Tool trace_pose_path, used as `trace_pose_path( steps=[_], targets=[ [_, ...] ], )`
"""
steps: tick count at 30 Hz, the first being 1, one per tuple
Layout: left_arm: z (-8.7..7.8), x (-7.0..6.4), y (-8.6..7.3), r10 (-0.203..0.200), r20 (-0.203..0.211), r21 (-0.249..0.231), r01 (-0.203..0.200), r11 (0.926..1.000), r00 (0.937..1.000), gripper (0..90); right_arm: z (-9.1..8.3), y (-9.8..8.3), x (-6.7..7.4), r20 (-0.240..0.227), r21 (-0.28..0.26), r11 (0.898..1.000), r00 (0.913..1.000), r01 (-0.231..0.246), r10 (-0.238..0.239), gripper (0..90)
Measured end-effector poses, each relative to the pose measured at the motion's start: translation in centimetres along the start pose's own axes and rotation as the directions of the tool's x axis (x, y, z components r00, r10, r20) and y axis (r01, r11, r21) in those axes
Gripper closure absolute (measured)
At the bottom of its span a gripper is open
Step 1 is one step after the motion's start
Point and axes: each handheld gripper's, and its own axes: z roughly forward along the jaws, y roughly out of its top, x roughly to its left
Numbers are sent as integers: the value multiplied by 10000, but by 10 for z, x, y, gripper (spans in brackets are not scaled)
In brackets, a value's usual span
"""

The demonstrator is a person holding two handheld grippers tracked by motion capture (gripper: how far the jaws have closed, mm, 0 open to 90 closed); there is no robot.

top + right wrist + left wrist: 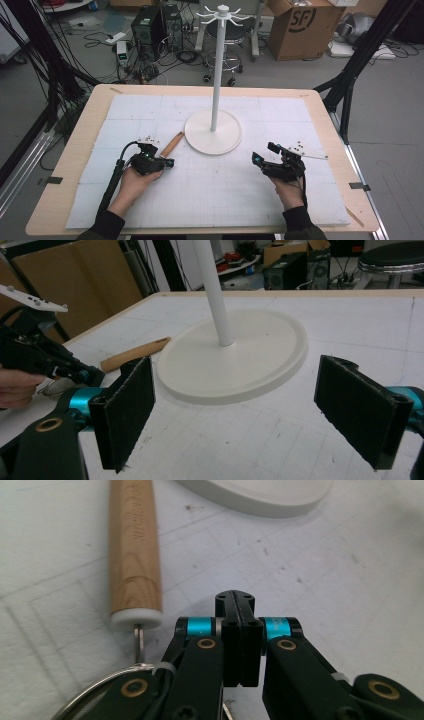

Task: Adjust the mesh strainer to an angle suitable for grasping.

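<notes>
The left gripper [169,162] rests low over the white mat [150,107], jaws pressed together with nothing between them. A wooden handle [134,550] with a white end cap lies just beside these jaws; a thin metal wire extends from the cap toward a ring under the gripper. The handle's far end lies near the base [213,132] of the white stand [217,75]. The right gripper [235,410] is spread wide and empty, facing the base
</notes>
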Motion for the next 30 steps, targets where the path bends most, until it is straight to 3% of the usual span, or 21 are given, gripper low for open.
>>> trace_pose_path(
  steps=[4,10,14,18,26,30],
  targets=[
    [-1,4,-1,8,-156,56,-7,10000,9999,900,0,0,-1,15,5,10000,10000,-4,4,155],
    [-5,11,-3,-434,28,-211,435,9988,9991,900,1,0,0,3,14,10000,10000,-37,37,155],
    [-6,13,-3,-392,-78,-142,391,9991,9992,900,1,0,0,-2,4,10000,10000,-38,38,155],
    [-8,19,-5,-779,-16,-294,778,9965,9970,900,0,0,0,-9,-17,10000,10000,-16,16,155],
    [-17,27,-8,-921,-257,-270,914,9954,9954,900,1,0,0,13,4,10000,10000,-1,1,155],
    [-20,29,-10,-984,-188,-351,977,9946,9950,900,2,-1,0,-15,35,10000,10000,-10,10,155]
  ],
)
